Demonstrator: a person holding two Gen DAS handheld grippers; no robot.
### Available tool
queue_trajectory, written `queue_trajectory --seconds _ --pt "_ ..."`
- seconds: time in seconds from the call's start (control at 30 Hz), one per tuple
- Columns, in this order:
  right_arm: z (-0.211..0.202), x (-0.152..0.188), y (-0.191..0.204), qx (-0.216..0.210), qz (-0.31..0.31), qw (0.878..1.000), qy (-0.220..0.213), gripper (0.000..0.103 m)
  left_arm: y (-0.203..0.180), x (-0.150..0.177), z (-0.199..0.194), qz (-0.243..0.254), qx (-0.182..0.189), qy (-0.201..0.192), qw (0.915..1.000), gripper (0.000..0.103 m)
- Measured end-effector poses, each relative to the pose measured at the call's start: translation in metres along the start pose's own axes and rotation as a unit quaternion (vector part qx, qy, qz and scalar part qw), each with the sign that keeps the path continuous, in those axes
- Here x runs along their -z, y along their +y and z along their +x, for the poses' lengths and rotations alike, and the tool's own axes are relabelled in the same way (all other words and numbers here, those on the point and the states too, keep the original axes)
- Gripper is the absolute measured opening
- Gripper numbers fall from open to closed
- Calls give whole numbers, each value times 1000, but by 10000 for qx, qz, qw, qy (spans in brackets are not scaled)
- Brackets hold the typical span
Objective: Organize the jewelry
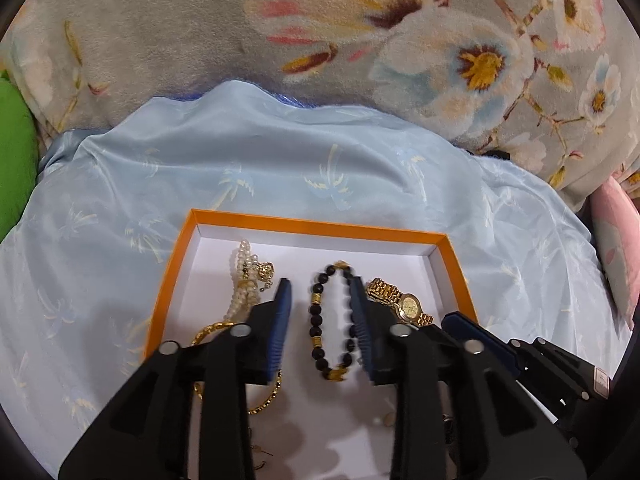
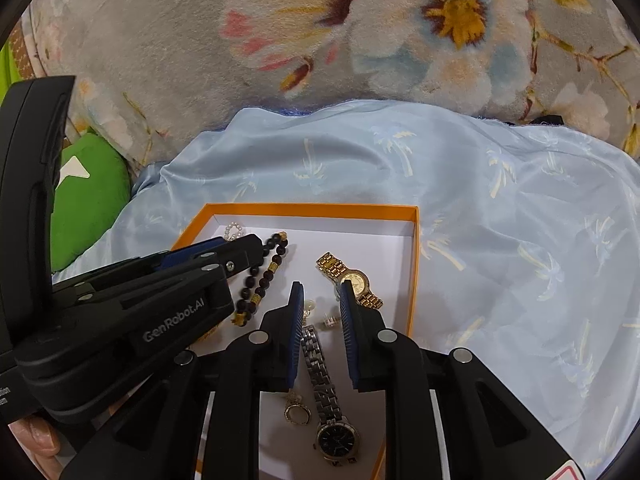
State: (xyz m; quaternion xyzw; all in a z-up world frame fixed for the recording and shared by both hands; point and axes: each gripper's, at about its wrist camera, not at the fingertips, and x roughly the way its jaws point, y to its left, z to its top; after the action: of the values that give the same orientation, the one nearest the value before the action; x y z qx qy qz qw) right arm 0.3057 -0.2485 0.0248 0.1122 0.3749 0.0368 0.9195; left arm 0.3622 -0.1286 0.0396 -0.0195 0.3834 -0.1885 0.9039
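A floral blanket fills the top of both views. Below it a pale blue sheet spreads across the middle, with a green cushion at the left edge.

On the sheet lies the box, orange outside and white inside, at lower centre of the left view and centre of the right. All the jewelry lies in it.

The left gripper rises from the bottom of its own view with its fingers spread, holding nothing; the bead bracelet lies on the box floor between them. In the right view this gripper enters from the left, over the box's left part.

The right gripper stands at bottom centre of its view, fingers likewise parted and empty, over the silver watch, whose band runs up between them. Its tip also shows at the lower right of the left view.

The gold watch lies right of the bracelet, near the box's right wall. The pearl strand sits at the box's left, partly behind the left finger. A gold chain curves below it, mostly hidden. A ring lies just left of the silver watch. Small earrings lie between the right fingertips.
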Motion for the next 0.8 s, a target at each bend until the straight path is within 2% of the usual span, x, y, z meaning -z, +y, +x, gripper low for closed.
queue_trajectory --seconds 0.13,0.27,0.47,0.63,0.73,0.8 --pt "-2 2 -1 55 24 9999 -89 19 4 -1 -12 -51 -42 -231 9997 48" --pt "-10 0 -3 63 38 9998 -187 19 8 -4 -23 -81 -100 -370 9992 48" --pt "-37 10 -5 36 137 9995 -270 19 21 8 -52 -93 -459 -519 9976 48" --pt "-74 44 8 131 31 9994 -303 21 31 47 -89 -35 -772 -581 9953 48" --pt "-95 69 18 132 21 9994 -325 34 34 75 -107 -35 -897 -515 9946 48" --pt "-106 86 27 213 -59 9992 -342 38 35 93 -115 -51 -952 -447 9944 48"
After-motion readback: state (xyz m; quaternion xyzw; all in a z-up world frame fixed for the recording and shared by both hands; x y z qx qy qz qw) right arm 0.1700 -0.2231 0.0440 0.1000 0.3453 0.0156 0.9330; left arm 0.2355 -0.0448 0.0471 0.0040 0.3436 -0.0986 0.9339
